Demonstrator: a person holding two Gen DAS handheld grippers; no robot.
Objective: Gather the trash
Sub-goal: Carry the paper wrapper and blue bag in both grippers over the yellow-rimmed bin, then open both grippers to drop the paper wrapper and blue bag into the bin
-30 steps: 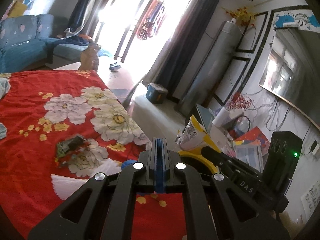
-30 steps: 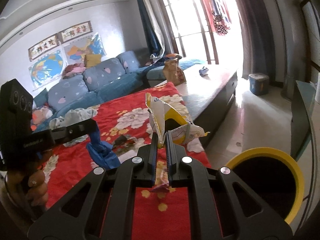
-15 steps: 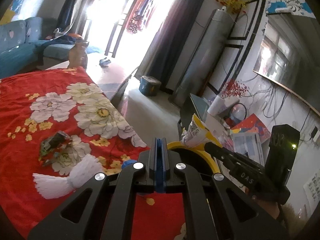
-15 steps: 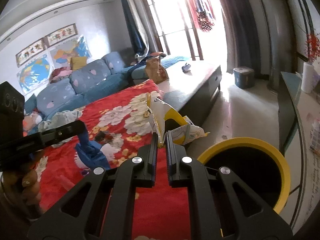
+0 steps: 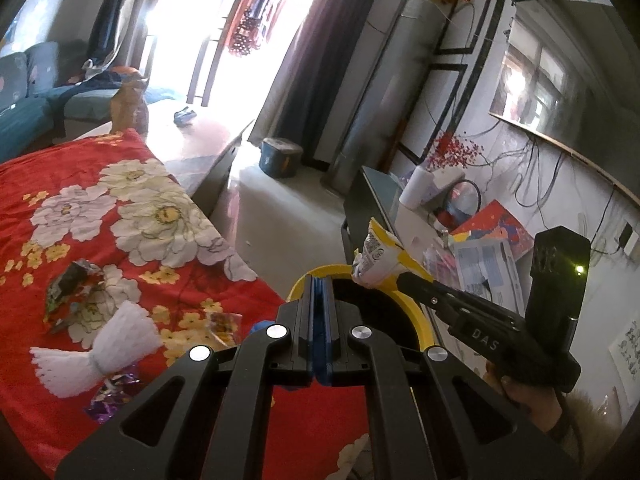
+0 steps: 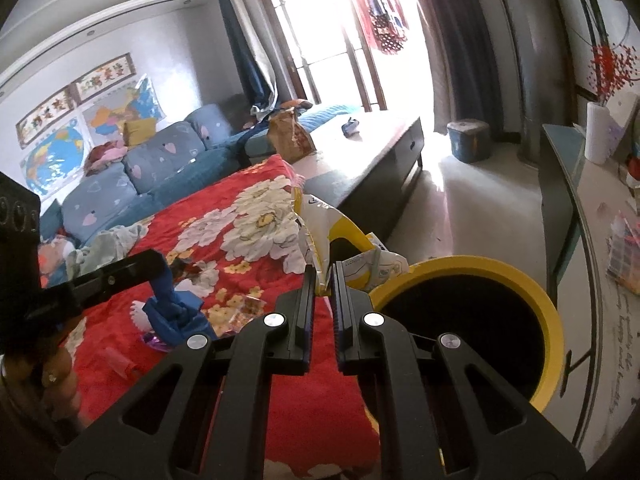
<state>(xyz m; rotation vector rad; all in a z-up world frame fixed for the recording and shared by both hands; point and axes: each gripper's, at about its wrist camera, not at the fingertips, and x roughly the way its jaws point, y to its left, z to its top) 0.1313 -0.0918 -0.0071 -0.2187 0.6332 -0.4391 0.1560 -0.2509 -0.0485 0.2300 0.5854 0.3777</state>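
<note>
Left wrist view: the left gripper [image 5: 319, 292] has its two black fingers pressed together on a piece of crumpled blue material [image 5: 319, 344], a strip of which shows in the slit between the pads, with a little more of it bulging out at the lower left of the fingers. The fingertips sit just over the near rim of the round black bin with a yellow rim [image 5: 424, 320], which stands beside the red floral blanket [image 5: 120, 208]. To the right, the right gripper [image 5: 404, 280] reaches in from the lower right, pinching a crumpled white-and-yellow snack bag [image 5: 376, 256] over the far side of the bin's opening; the bag's long axis runs up and slightly left from the fingertips. On the blanket lie a white pleated paper wrapper [image 5: 100, 348], a dark crumpled wrapper [image 5: 72, 284], a clear candy wrapper [image 5: 222, 324] and a purple foil scrap [image 5: 108, 400].

Right wrist view: the right gripper [image 6: 323, 276] is clamped on the lower edge of the white-and-yellow snack bag [image 6: 320, 224], which rises straight ahead of the fingertips, its long axis pointing up and away, with one crumpled flap spreading right toward the bin's yellow rim [image 6: 472, 264]. The bag hangs just left of the bin's mouth, above the blanket's edge. At the left, the left gripper [image 6: 158, 262] holds the blue material [image 6: 172, 308], which dangles downward over the red blanket [image 6: 240, 360]. A person's hand [image 6: 56, 368] grips that tool's handle.
</note>
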